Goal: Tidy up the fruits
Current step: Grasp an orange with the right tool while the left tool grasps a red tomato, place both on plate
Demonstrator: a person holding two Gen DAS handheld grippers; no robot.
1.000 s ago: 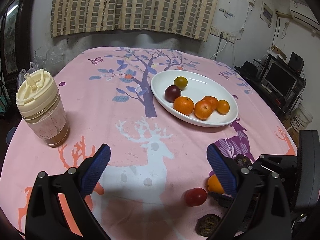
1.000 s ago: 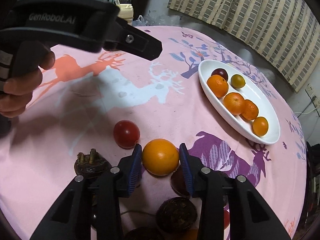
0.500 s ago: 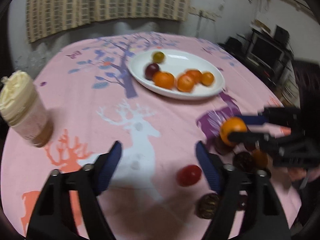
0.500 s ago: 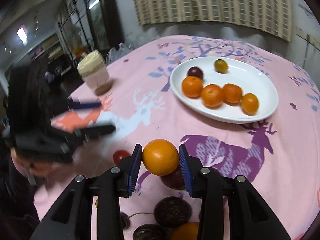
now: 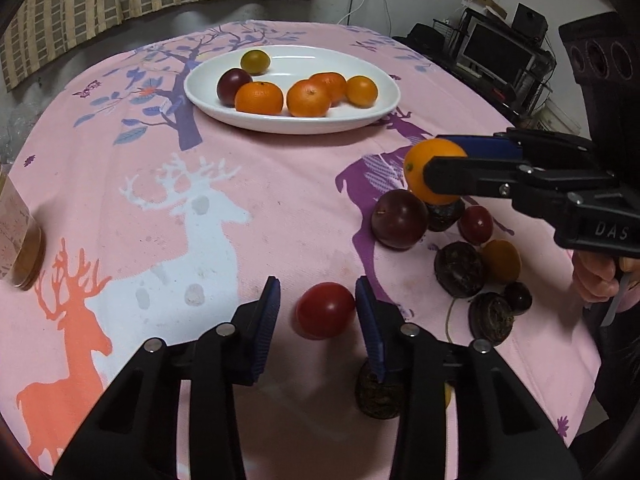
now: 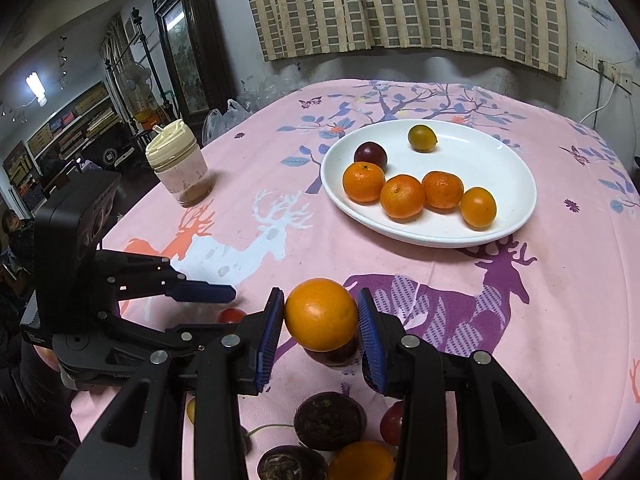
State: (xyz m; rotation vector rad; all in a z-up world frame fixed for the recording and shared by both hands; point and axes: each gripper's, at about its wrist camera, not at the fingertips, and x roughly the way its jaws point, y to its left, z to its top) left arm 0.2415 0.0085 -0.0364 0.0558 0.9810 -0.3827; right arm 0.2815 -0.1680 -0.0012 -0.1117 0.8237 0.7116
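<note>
**Two fruits on their way to the plate: close square, carry high**

The left gripper [image 5: 316, 316] has just been closing its blue pads around the small round red tomato [image 5: 325, 310]. The far pad sits at the fruit's edge, while a gap shows at the near one, so the jaws are not yet pinching. The tomato lies on the pink deer-print tablecloth [image 5: 280, 184], between the pads. My advice: centre it before squeezing, since a smooth round skin is likely to roll away from a one-sided push, and press gently.

The right gripper [image 6: 322, 322] is clamped on a round orange citrus fruit [image 6: 321, 314], held clear of the cloth above a dark plum.

Outward from the left gripper, the loose pile of dark and orange fruits [image 5: 472, 256] lies at 2 o'clock. The white oval plate [image 5: 360, 120], holding six fruits, sits at 12 o'clock. Its free space looks to be on the far side, so carry each fruit high over the rim.
</note>
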